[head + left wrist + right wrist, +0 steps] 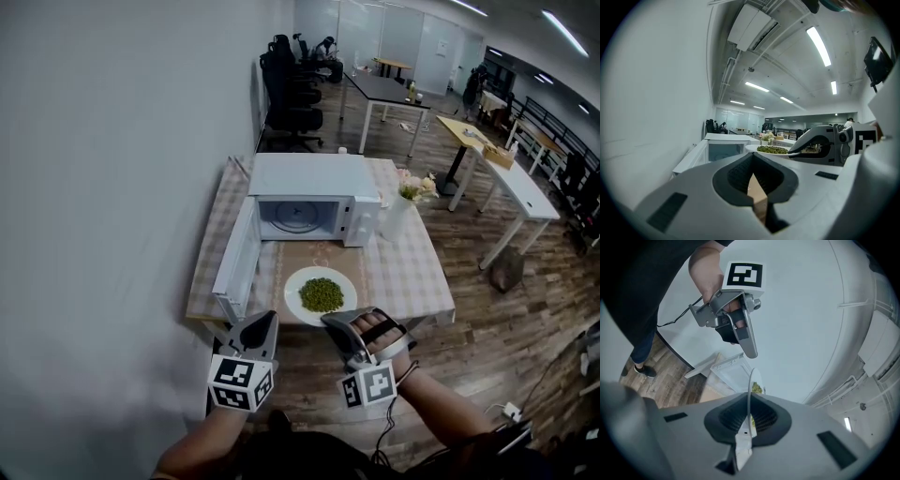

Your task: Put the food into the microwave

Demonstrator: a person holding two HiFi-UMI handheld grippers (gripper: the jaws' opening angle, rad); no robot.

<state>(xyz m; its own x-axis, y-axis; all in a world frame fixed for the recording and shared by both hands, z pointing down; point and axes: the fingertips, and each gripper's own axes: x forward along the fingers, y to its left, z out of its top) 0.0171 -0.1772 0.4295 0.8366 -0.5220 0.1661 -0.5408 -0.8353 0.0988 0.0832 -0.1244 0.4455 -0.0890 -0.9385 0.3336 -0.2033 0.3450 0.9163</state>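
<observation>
A white plate (297,280) heaped with green peas (322,294) sits at the front of the table, before the white microwave (305,178). The microwave's door (236,264) swings open to the left and its cavity is empty. My right gripper (336,323) is shut on the plate's near rim; in the right gripper view the thin rim (750,387) runs between the jaws of the right gripper (749,420). My left gripper (263,320) hovers shut and empty just left of the plate, near the door's front corner. From the left gripper (757,187) I see the plate (772,150) ahead.
A white vase of flowers (398,214) stands right of the microwave on the checked tablecloth (412,272). A white wall runs along the left. Desks (389,89) and office chairs (286,80) fill the room behind; wooden floor lies to the right.
</observation>
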